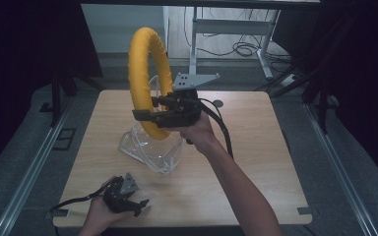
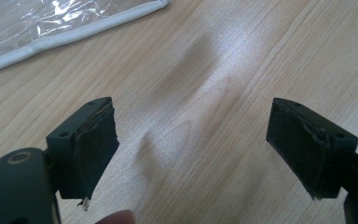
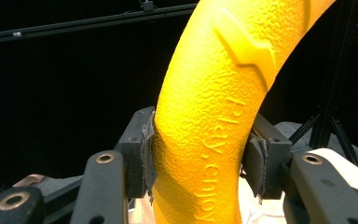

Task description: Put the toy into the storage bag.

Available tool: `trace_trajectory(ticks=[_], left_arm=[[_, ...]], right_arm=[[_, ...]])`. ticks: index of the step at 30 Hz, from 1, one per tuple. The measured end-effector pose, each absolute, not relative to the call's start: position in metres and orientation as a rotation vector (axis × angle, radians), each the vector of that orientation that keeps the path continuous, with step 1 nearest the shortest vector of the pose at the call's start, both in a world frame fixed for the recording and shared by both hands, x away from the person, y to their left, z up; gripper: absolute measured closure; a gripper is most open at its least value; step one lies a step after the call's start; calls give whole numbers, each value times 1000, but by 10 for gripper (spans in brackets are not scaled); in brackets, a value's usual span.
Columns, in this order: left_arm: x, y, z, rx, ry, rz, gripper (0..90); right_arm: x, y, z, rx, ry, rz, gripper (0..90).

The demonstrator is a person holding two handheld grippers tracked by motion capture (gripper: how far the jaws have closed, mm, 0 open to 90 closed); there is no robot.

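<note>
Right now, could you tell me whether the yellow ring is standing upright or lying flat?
Upright: the yellow ring stands on edge above the clear plastic bag, clamped low on its rim by the right gripper.

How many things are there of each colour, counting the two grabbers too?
Yellow: 1, the ring, clamped in the right gripper.
Clear: 1, the plastic bag on the table.
Black: 2, the right gripper and the left gripper, which is open over the wood.
Total: 4
</note>
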State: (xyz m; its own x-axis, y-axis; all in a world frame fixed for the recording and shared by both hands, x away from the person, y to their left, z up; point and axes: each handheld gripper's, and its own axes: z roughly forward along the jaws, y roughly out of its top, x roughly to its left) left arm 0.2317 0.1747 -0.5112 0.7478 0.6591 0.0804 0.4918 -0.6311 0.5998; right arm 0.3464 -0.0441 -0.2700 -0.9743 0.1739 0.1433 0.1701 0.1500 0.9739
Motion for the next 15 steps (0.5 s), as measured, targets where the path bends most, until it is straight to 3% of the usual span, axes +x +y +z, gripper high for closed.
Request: trace_trajectory(ticks=[15], left_arm=[[232,175,-512,2395,861,396,161]], right_arm=[[353,-39,-296,390,2431,2024,504]])
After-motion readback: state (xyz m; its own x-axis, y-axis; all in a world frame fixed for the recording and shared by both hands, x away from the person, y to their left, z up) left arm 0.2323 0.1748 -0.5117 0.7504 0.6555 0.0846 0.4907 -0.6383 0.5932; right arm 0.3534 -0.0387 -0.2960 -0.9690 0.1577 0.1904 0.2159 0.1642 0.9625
